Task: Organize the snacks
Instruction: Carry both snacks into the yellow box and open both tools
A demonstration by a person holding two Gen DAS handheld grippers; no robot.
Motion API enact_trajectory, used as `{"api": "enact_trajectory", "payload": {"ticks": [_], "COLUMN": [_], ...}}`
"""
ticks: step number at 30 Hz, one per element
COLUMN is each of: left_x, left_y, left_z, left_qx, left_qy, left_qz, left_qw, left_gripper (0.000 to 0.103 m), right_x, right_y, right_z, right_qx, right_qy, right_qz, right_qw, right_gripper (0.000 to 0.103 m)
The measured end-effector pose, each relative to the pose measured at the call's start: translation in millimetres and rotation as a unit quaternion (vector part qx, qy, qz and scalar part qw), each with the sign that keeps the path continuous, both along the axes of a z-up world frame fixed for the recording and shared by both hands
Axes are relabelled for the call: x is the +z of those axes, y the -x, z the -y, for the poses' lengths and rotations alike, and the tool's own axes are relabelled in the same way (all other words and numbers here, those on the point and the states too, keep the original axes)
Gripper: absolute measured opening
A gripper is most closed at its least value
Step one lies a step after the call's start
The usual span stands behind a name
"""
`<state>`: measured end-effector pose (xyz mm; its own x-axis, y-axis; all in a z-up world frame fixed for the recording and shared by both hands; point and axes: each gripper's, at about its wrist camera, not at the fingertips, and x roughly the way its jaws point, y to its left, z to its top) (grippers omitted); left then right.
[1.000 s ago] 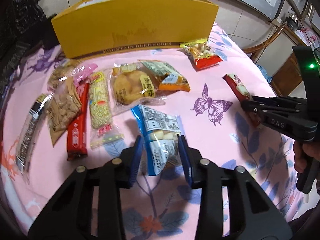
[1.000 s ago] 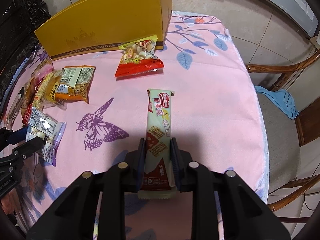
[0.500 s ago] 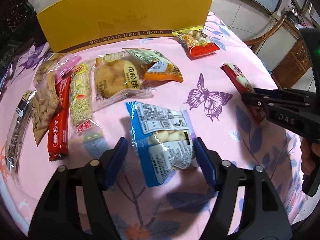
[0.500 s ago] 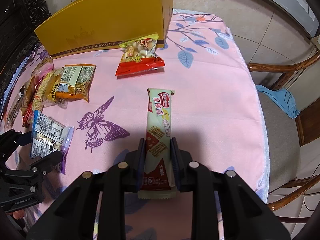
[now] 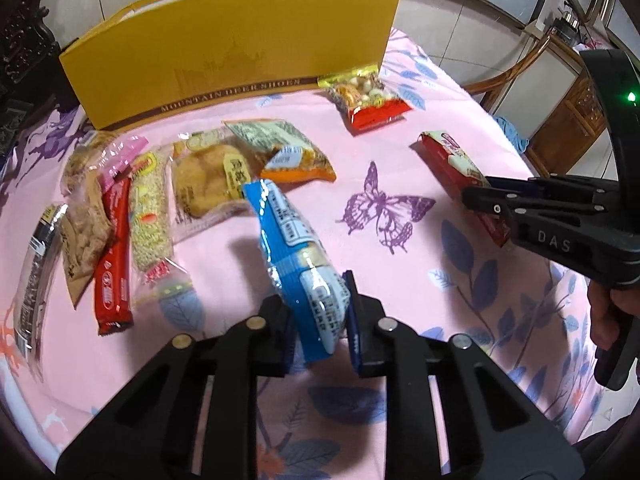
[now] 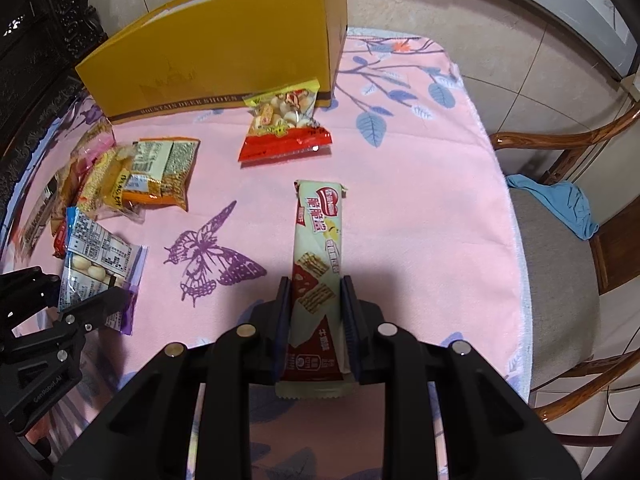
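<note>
My left gripper (image 5: 320, 316) is shut on a blue snack packet (image 5: 298, 264) and holds it tilted above the pink tablecloth; the packet also shows in the right wrist view (image 6: 96, 268). My right gripper (image 6: 314, 320) is shut on a long red-and-cream wafer bar (image 6: 318, 264), which also shows in the left wrist view (image 5: 456, 164). A yellow shoe box (image 5: 236, 56) stands open at the back of the table. More snack packets lie in a row at the left (image 5: 116, 220).
A red-and-yellow nut packet (image 6: 286, 128) lies by the box's right end. An orange packet (image 5: 280, 152) and a bun packet (image 5: 208, 176) lie mid-table. A wooden chair (image 6: 560, 240) with a blue cloth stands right of the table edge.
My left gripper opened wide around the blue packet, then closed on it and lifted it off the cloth. My right gripper stayed shut on the wafer bar.
</note>
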<state>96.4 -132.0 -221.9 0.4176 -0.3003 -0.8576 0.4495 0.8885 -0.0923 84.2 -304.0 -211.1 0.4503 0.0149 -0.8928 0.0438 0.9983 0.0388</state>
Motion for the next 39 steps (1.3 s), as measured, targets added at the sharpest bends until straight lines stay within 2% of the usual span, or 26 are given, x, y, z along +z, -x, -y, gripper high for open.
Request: {"api": "enact_trajectory", "payload": {"ticks": [7,12,16,20,26,31,34,35,36,37,38,39], "left_x": [34,72,108,137,168,174,170,167,164,161,159,159], "left_y": [0,-8,-28,-63,-132,-192,-219,-229,-237,-241,-245,-246], "left_z": [-16,-36,-54,-67,-65,-55,-50,-48,-46,-45,-44,-45], "left_qx": [0.017,0.039,0.062,0.080,0.092,0.093,0.096,0.100,0.105,0.111,0.121,0.125], "left_qy": [0.028,0.049,0.067,0.074,0.071,0.062,0.063,0.057,0.052,0.049,0.045,0.043], "left_qz": [0.029,0.071,0.115,0.153,0.191,0.193,0.172,0.165,0.157,0.150,0.147,0.150], "left_qw": [0.9990,0.9955,0.9893,0.9823,0.9747,0.9749,0.9784,0.9796,0.9806,0.9813,0.9807,0.9798], "left_gripper": [0.020,0.020,0.020,0.020,0.020,0.020,0.021,0.023,0.038,0.067,0.077,0.083], "right_x": [34,74,104,129,148,152,150,148,146,141,139,136], "right_y": [-1,-14,-35,-70,-123,-161,-184,-195,-201,-211,-216,-221], "right_z": [-11,-25,-34,-41,-41,-35,-35,-35,-37,-36,-36,-35], "right_qx": [0.013,0.032,0.045,0.057,0.058,0.053,0.051,0.049,0.046,0.045,0.043,0.041], "right_qy": [-0.010,-0.021,-0.028,-0.036,-0.050,-0.055,-0.058,-0.059,-0.060,-0.065,-0.071,-0.073], "right_qz": [0.035,0.085,0.126,0.162,0.189,0.191,0.186,0.177,0.171,0.156,0.149,0.143], "right_qw": [0.999,0.996,0.991,0.985,0.979,0.979,0.980,0.981,0.982,0.985,0.985,0.986], "right_gripper": [0.024,0.024,0.024,0.024,0.024,0.024,0.024,0.025,0.026,0.029,0.031,0.038]}}
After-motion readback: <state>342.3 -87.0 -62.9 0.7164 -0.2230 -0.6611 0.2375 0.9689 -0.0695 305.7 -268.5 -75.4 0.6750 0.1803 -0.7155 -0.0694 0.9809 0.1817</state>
